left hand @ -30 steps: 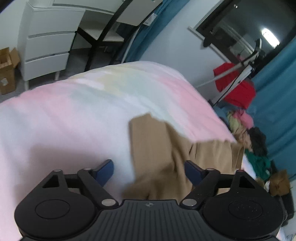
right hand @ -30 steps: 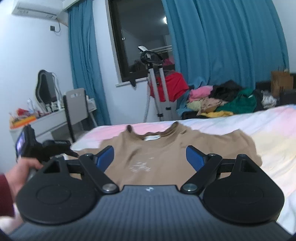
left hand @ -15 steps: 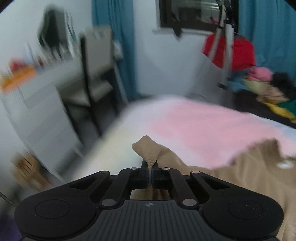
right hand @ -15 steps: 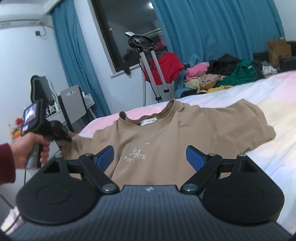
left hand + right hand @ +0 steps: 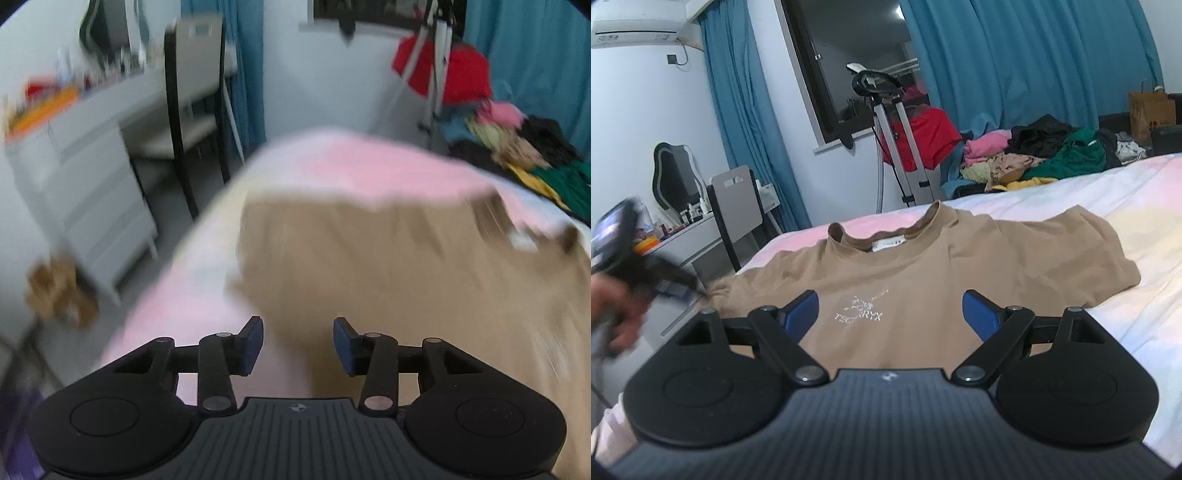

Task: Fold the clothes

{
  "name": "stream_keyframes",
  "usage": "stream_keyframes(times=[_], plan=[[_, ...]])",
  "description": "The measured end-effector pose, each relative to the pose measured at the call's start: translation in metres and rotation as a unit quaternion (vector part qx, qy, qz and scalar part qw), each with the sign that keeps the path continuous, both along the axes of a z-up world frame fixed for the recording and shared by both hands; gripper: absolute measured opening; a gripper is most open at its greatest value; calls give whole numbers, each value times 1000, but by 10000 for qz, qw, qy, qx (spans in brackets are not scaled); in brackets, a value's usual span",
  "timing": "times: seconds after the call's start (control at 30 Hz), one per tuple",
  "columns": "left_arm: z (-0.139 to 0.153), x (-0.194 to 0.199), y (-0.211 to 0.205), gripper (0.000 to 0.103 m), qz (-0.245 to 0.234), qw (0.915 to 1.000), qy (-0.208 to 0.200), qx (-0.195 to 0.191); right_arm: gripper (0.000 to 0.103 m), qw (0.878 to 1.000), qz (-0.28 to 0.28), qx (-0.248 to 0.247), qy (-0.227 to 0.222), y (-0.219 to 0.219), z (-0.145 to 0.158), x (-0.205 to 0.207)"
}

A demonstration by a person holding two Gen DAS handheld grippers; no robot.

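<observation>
Left wrist view, blurred: my left gripper (image 5: 298,341) hangs with jaws parted and empty just over the tan T-shirt (image 5: 388,266), whose soft sleeve lies near the bed's (image 5: 177,295) left edge, probably so I can square it.

Right wrist view: my right gripper (image 5: 889,314) is spread wide, holding nothing, above the shirt's hem; the limp matte knit lies face up, collar toward the far edge.

Blue curtains (image 5: 1015,74) fill the upper right of the right wrist view, flanking a dark window (image 5: 849,62). Below it stands a metal rack (image 5: 897,147) draped with a red garment (image 5: 923,136) — a heap of mixed clothes (image 5: 1034,155) beside it. A cardboard box (image 5: 1150,114) sits far right; an air conditioner (image 5: 639,22) upper left, a grey chair (image 5: 737,199) and a white dresser (image 5: 92,192) lower left.
</observation>
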State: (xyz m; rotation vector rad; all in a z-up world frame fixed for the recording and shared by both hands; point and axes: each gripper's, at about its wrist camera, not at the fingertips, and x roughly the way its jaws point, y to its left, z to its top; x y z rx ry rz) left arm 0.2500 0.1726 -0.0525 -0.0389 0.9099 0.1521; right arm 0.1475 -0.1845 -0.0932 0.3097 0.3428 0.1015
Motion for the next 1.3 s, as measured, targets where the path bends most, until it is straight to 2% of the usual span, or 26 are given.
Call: stream_keyframes(times=[0.13, 0.2, 0.3, 0.37, 0.43, 0.47, 0.5, 0.57, 0.6, 0.63, 0.67, 0.8, 1.03, 1.07, 1.13, 1.2, 1.3], plan=[[1, -102, 9, 46, -297, 9971, 661, -253, 86, 9999, -12, -34, -140, -1, 10, -12], [-2, -152, 6, 46, -485, 9925, 946, -601, 86, 9997, -18, -133, -213, -1, 18, -22], [-9, -197, -6, 46, -734, 9879, 1155, -736, 86, 9991, -78, -294, -287, 1, 28, -37], [-15, -224, -15, 51, -905, 9851, 1259, -741, 86, 9988, -141, -371, -273, 1, 33, -48], [-25, -236, -26, 60, -1037, 9841, 1347, -523, 86, 9987, -194, -413, -226, 0, 36, -59], [-30, -239, -31, 60, -1063, 9842, 1372, -341, 86, 9986, -219, -432, -203, 0, 38, -65], [-36, -237, -31, 60, -1068, 9839, 1415, -247, 86, 9988, -230, -379, -202, -1, 38, -70], [-40, -238, -28, 52, -1055, 9833, 1449, -326, 86, 9995, -237, -156, -101, -7, 36, -78], [-37, -238, -23, 38, -1056, 9827, 1447, -463, 86, 9997, -242, -60, -43, -10, 35, -80], [-33, -238, -19, 20, -1056, 9820, 1445, -601, 86, 9997, -253, 45, 9, -14, 33, -83], [-30, -238, -14, 13, -1051, 9812, 1445, -729, 86, 9995, -285, 140, 46, -17, 32, -86], [-22, -252, 16, 7, -749, 9819, 1583, -722, 86, 9981, -399, 462, 36, -32, 33, -98], [-11, -274, 61, 8, -311, 9819, 1766, -614, 86, 9984, -391, 310, 254, -36, 41, -97], [-8, -276, 64, 8, -290, 9824, 1722, -669, 86, 9984, -397, 251, 324, -36, 42, -97], [5, -280, 60, 10, -327, 9874, 1385, -691, 86, 9983, -438, 41, 376, -37, 47, -101], [20, -277, 40, 14, -609, 9935, 858, -439, 86, 9977, -593, -29, 314, -42, 53, -112], [40, -274, 13, 24, -912, 9944, 177, -507, 86, 9982, -556, 115, 182, -54, 57, -129]])
